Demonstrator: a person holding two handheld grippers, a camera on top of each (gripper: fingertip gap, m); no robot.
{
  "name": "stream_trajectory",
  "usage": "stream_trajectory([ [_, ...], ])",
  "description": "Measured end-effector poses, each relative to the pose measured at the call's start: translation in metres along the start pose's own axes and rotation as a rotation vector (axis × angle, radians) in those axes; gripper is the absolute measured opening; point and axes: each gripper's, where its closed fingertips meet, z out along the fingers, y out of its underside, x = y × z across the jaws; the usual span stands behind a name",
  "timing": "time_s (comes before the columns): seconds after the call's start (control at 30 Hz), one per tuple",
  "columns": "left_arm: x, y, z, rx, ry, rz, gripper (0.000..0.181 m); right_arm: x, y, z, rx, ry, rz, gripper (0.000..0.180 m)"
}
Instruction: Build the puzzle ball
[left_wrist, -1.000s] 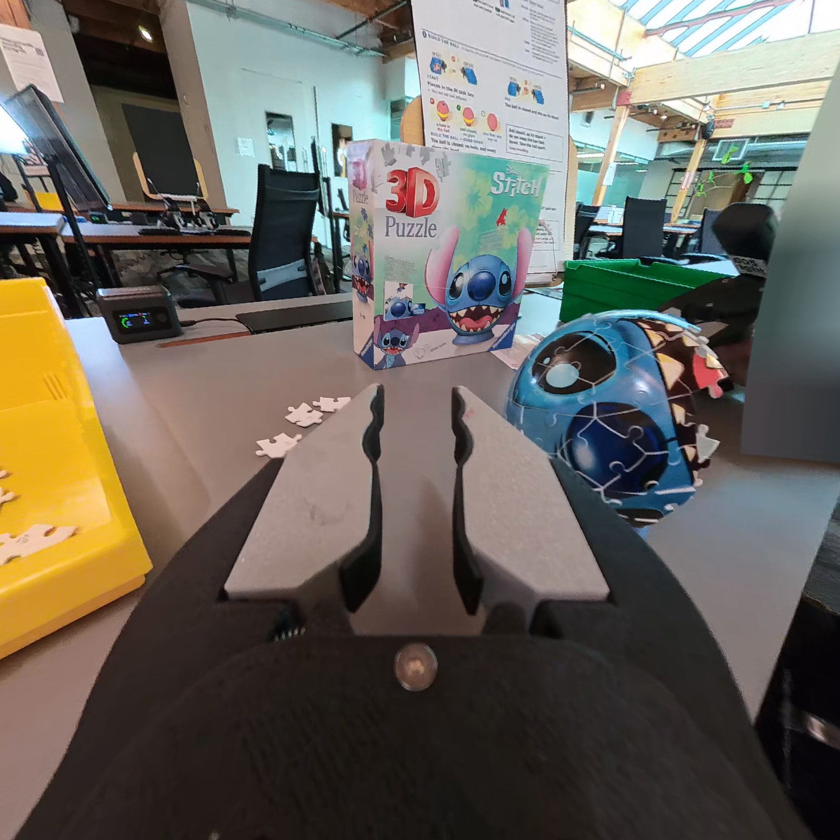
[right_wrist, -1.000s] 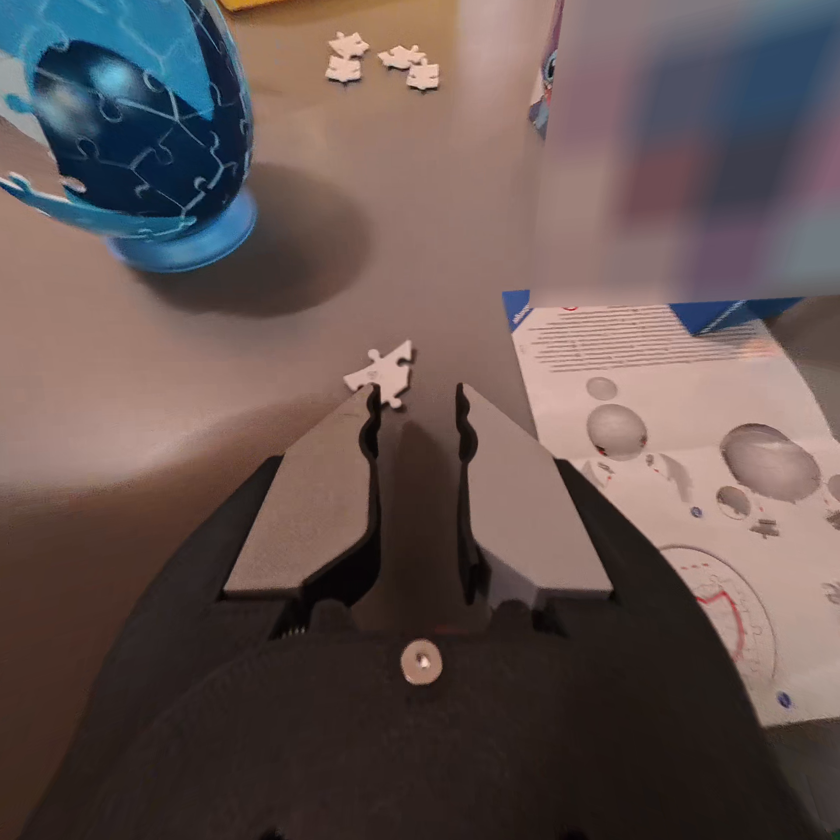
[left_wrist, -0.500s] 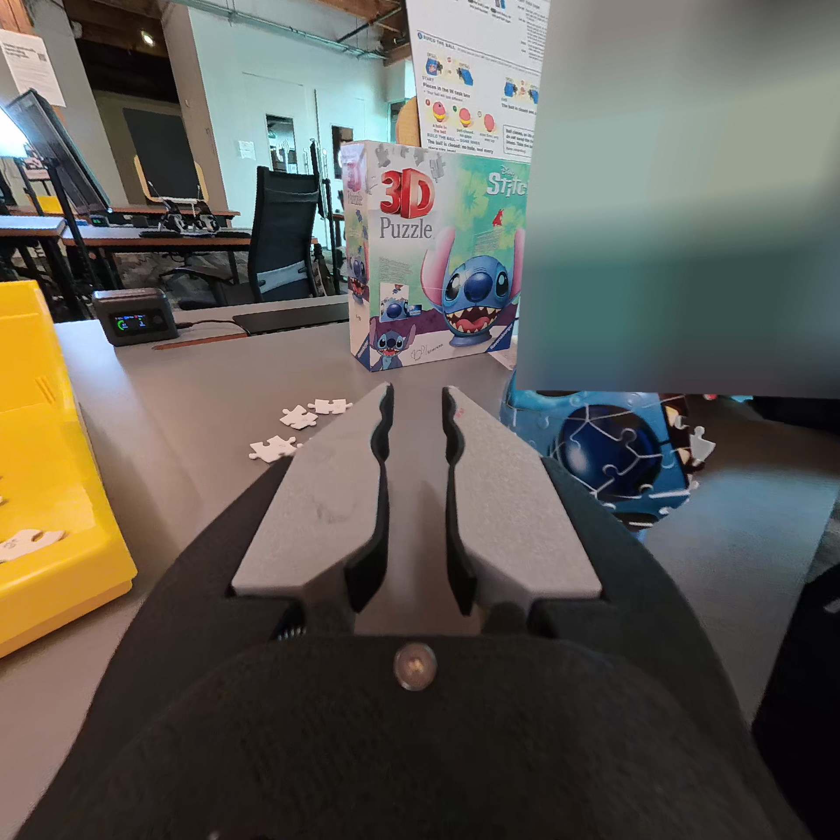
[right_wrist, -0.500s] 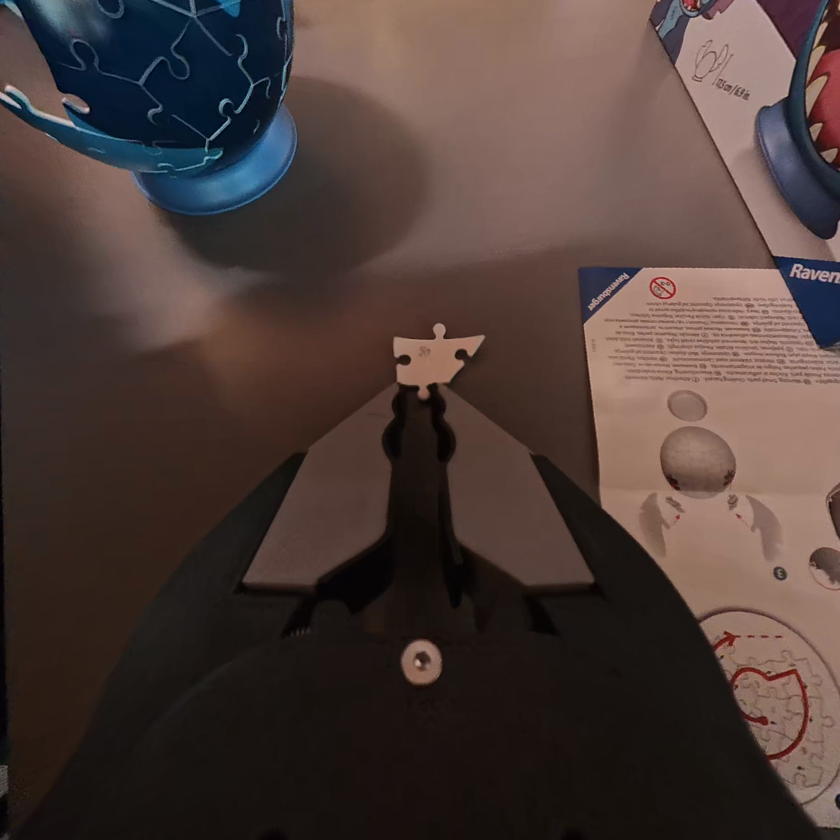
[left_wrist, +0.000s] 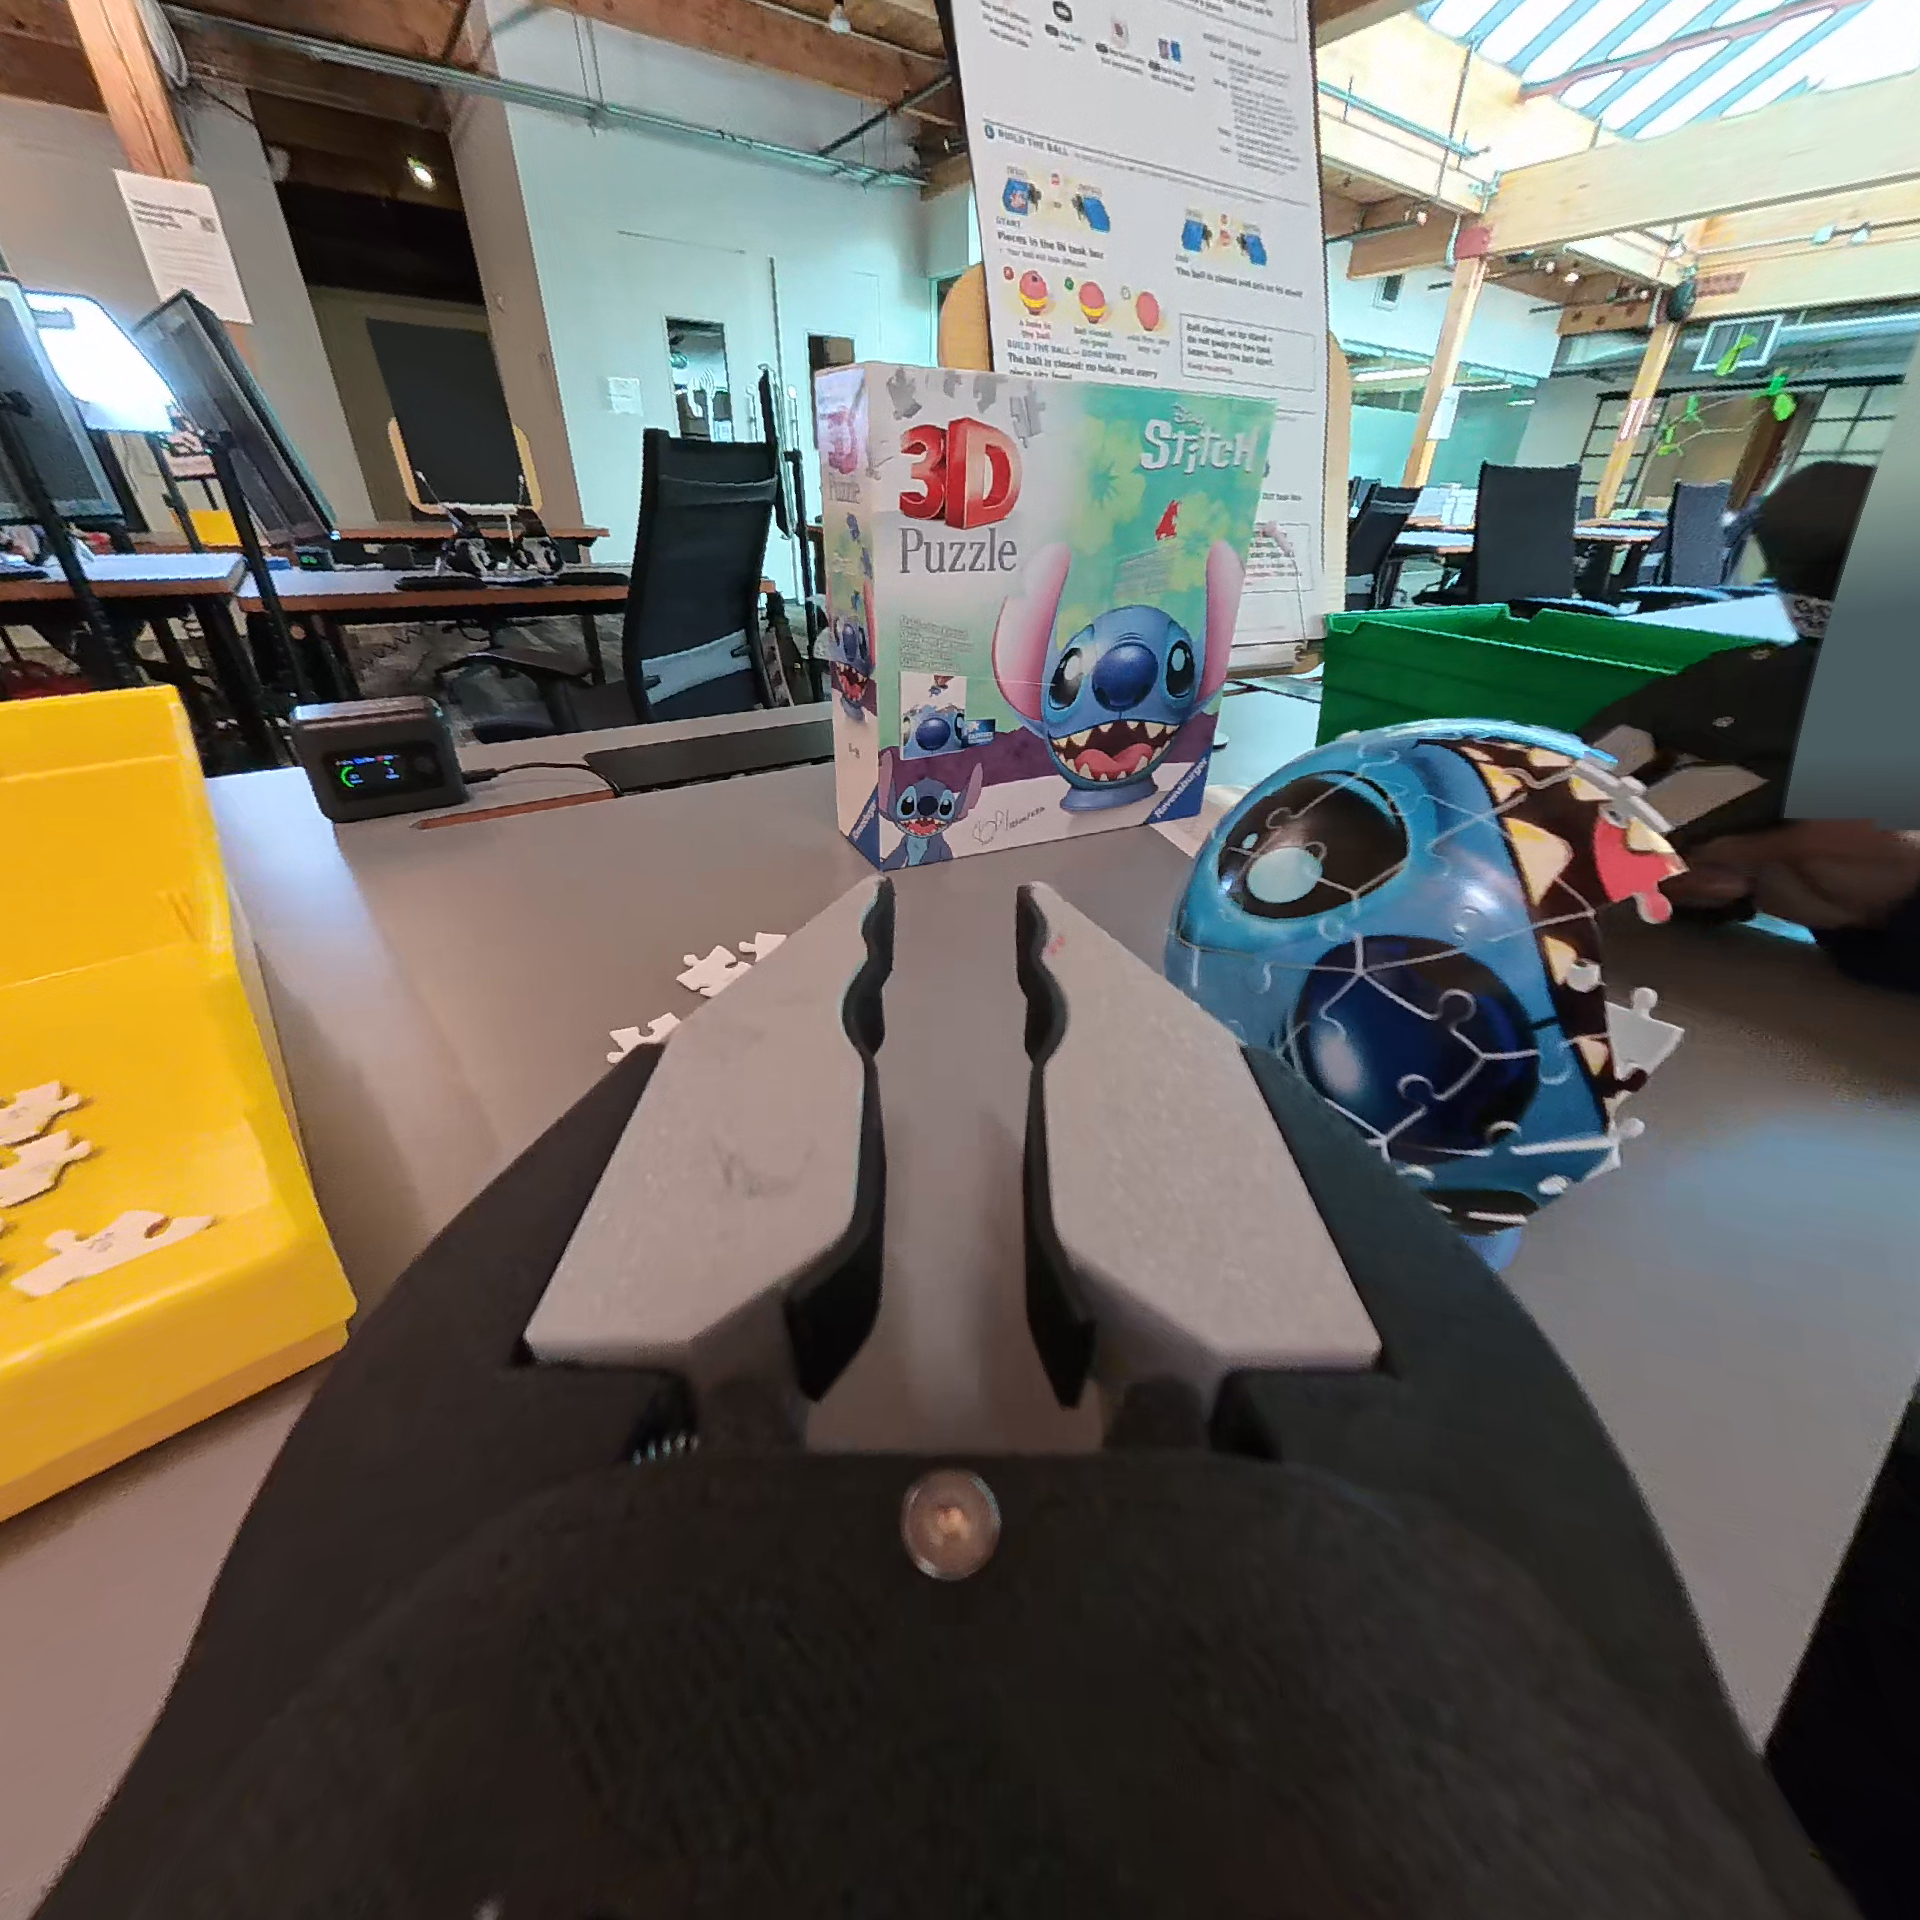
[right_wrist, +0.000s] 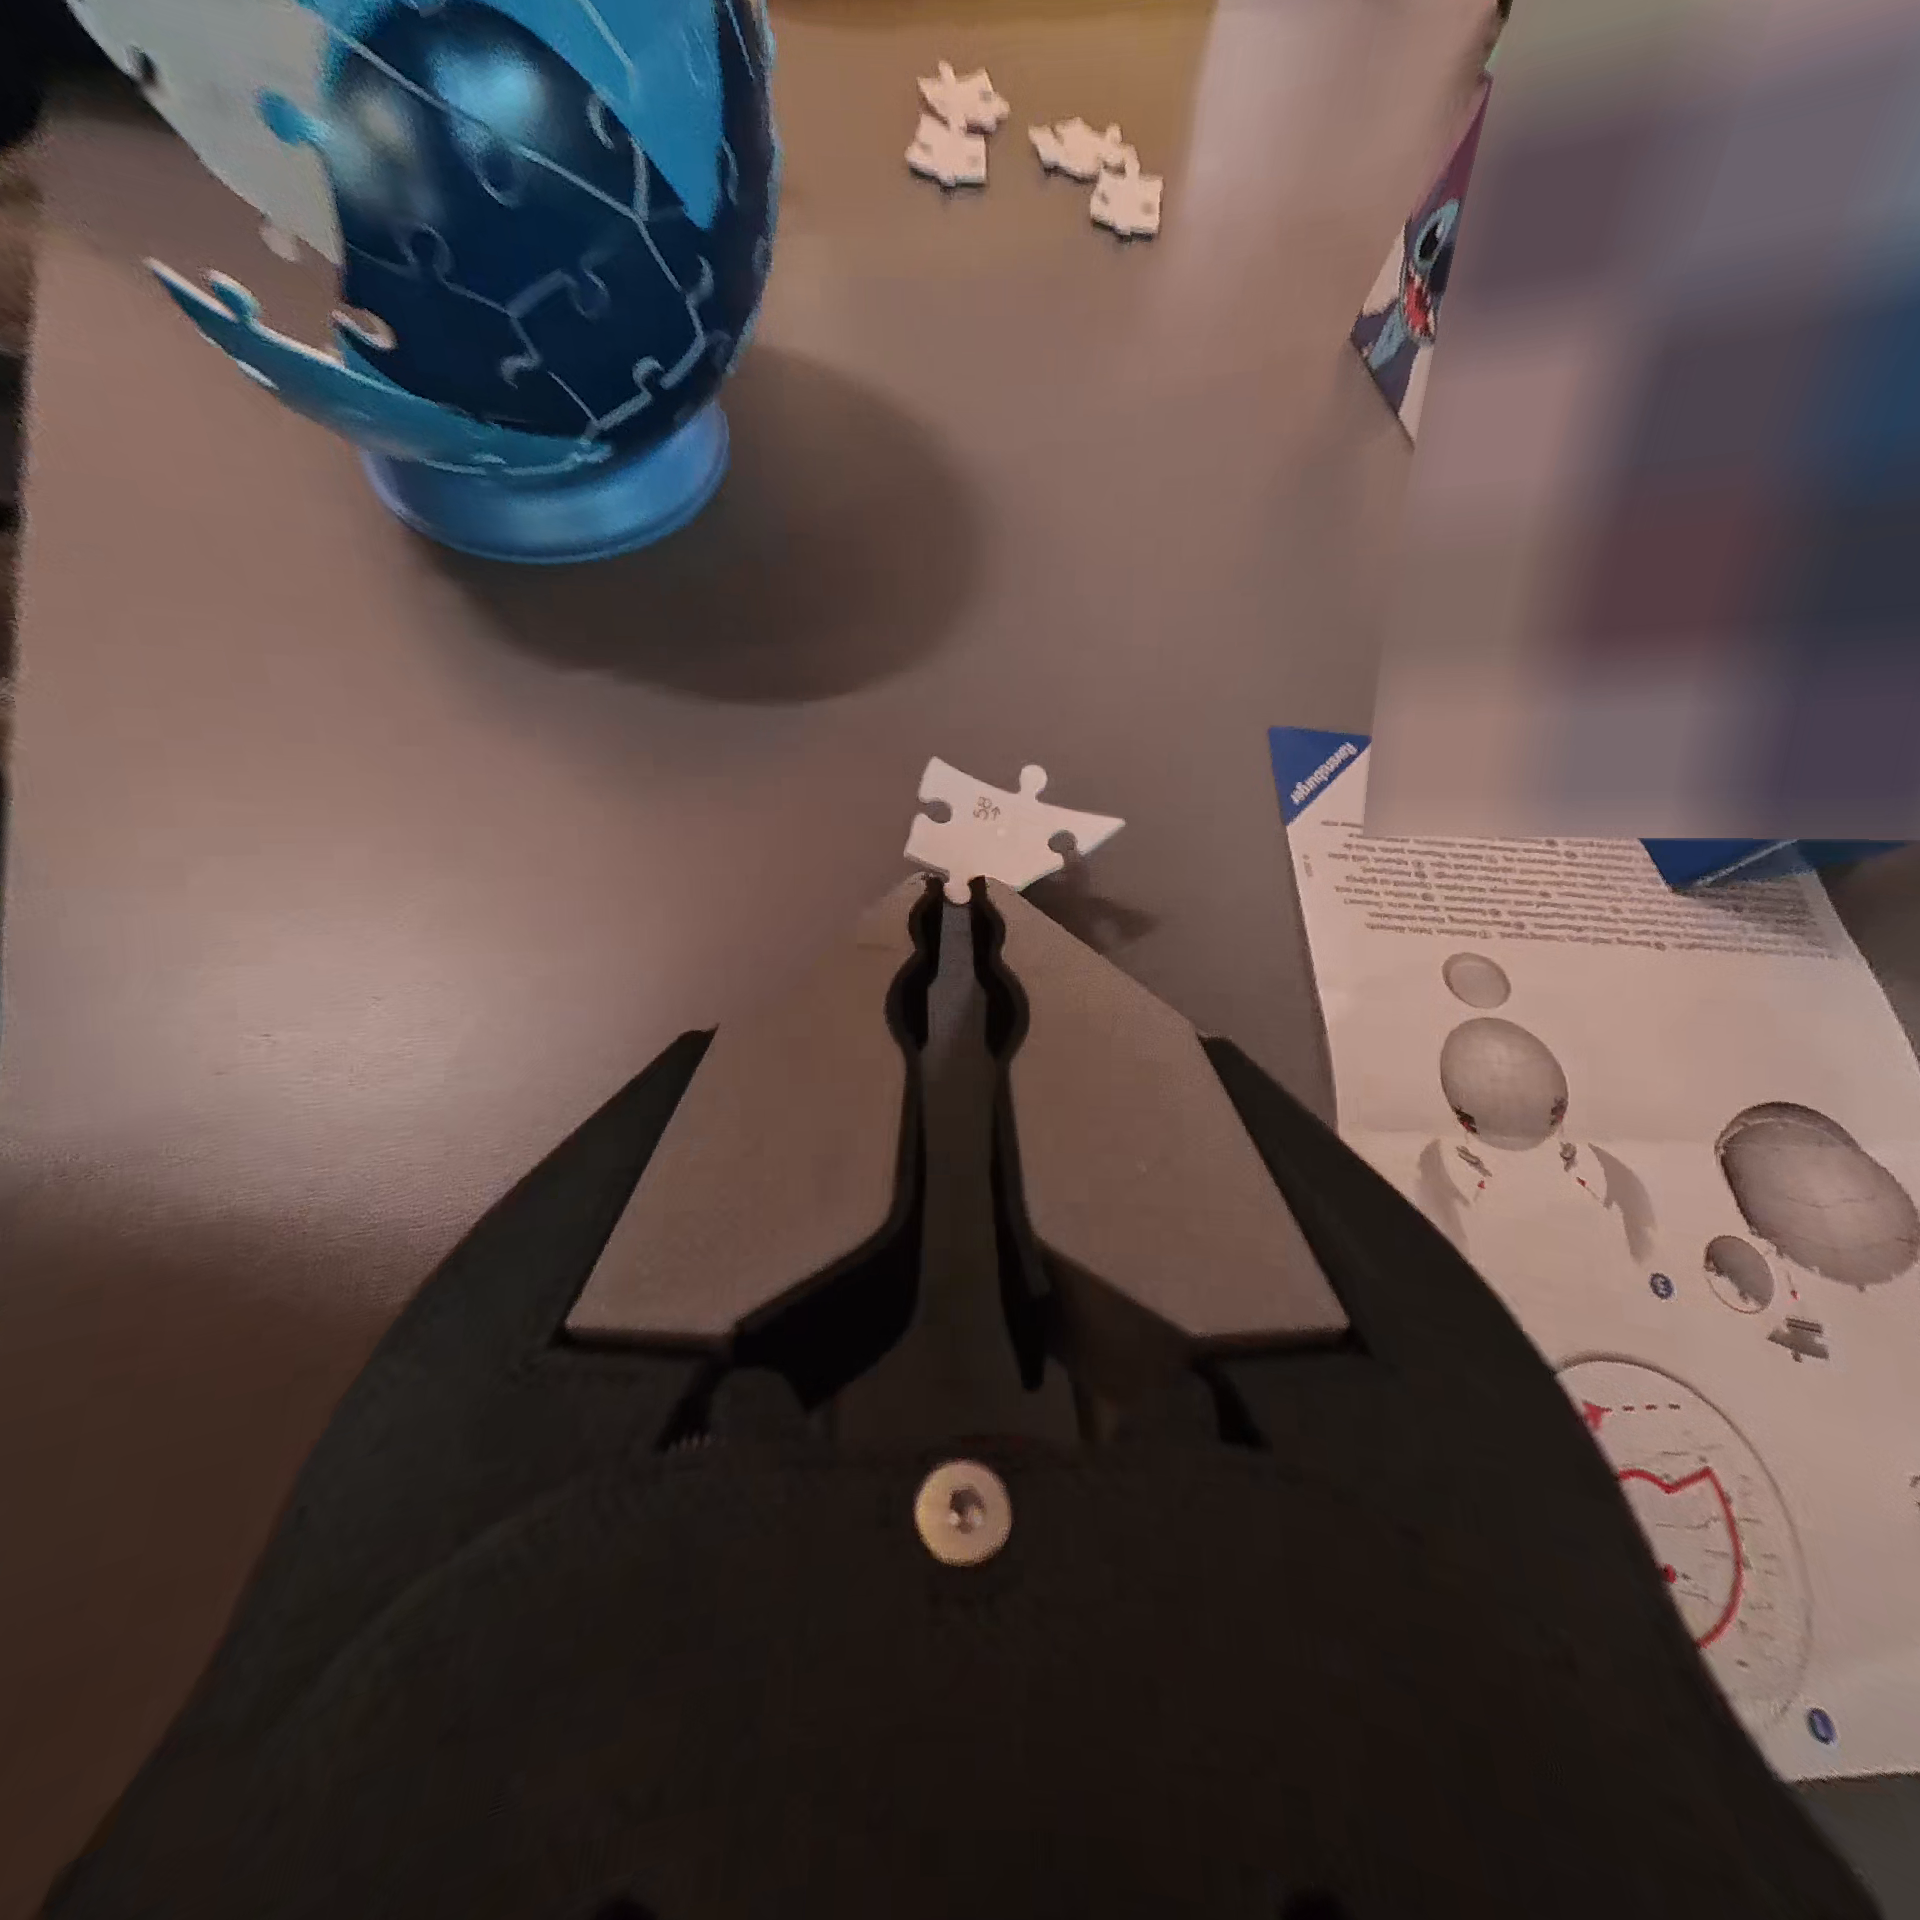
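The partly built blue puzzle ball (left_wrist: 1423, 966) stands on its blue base on the grey table, right of my left gripper (left_wrist: 954, 904), which is open and empty. In the right wrist view the ball (right_wrist: 499, 270) stands at the upper left. My right gripper (right_wrist: 958, 891) is shut on the bottom tab of a white puzzle piece (right_wrist: 997, 831), blank side up, held above the table. The right gripper also shows behind the ball in the left wrist view (left_wrist: 1704, 769).
A yellow bin (left_wrist: 156, 1195) with loose pieces stands at the left. Loose white pieces (left_wrist: 717, 971) (right_wrist: 1039, 156) lie on the table. The puzzle box (left_wrist: 1039, 613) stands behind. An instruction sheet (right_wrist: 1621, 1195) lies at the right. A green crate (left_wrist: 1475, 665) stands at the back right. The left gripper's tips are roughly 30 cm from the right gripper's.
My right gripper closed on the white piece's tab and lifted it off the table. My left gripper closed a little, then opened again to about its first width, staying roughly in place.
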Motion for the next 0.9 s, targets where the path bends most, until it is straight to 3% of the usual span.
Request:
stream_trajectory([
  [0.17,-0.005,-0.003,-0.003,0.025,-0.002,-0.043,0.021,-0.03,-0.027,-0.019,0.163,-0.029,0.015,0.001],
  [0.33,-0.004,-0.005,-0.004,0.038,0.006,-0.043,0.021,-0.098,-0.053,-0.023,0.28,-0.092,-0.009,0.001],
  [0.63,0.001,-0.002,-0.002,0.016,0.024,-0.017,0.021,-0.17,-0.1,0.024,0.256,-0.246,-0.113,0.001],
  [0.9,0.013,-0.006,-0.007,0.05,0.077,0.016,0.021,-0.172,-0.095,0.064,0.165,-0.186,-0.134,0.002],
])
